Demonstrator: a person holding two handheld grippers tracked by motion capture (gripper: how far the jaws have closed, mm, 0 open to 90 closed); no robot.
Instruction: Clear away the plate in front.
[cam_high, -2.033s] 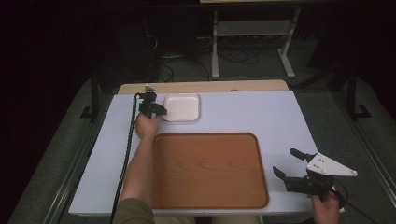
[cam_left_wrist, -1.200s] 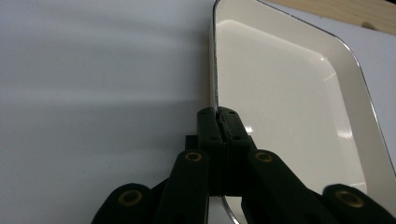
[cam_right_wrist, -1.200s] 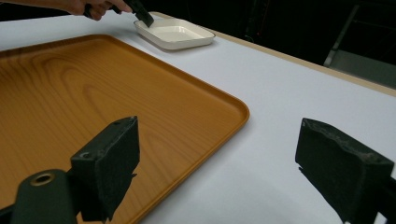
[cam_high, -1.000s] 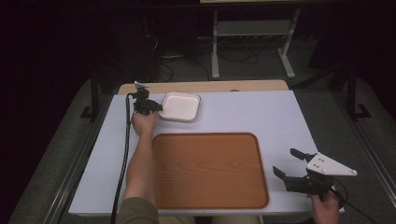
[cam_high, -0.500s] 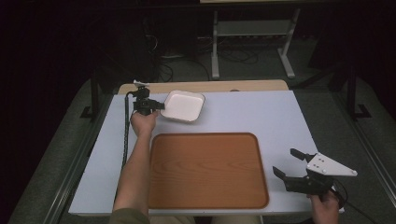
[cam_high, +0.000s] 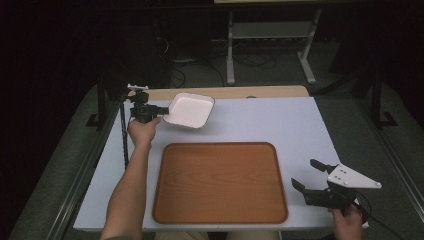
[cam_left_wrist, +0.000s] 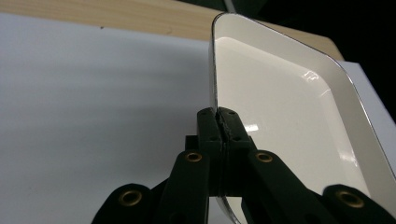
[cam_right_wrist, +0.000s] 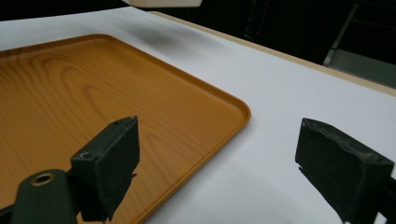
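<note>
At the far left of the table (cam_high: 300, 120), the left gripper (cam_high: 161, 111) pinches the near-left rim of the white dish (cam_high: 189, 111), which hangs tilted just above the surface with its body stretching away to the right of the jaws. The wooden tray (cam_high: 220, 182) lies nearer the person and to the right of the dish, so the left hand is plainly the nearer one to carry it there. At the right edge, the right gripper (cam_high: 306, 174) rests with its jaws spread and nothing between them, just beside the tray's right rim.

Dish (cam_high: 189, 111) behind tray (cam_high: 220, 182), raised off table (cam_high: 280, 120), left.
</note>
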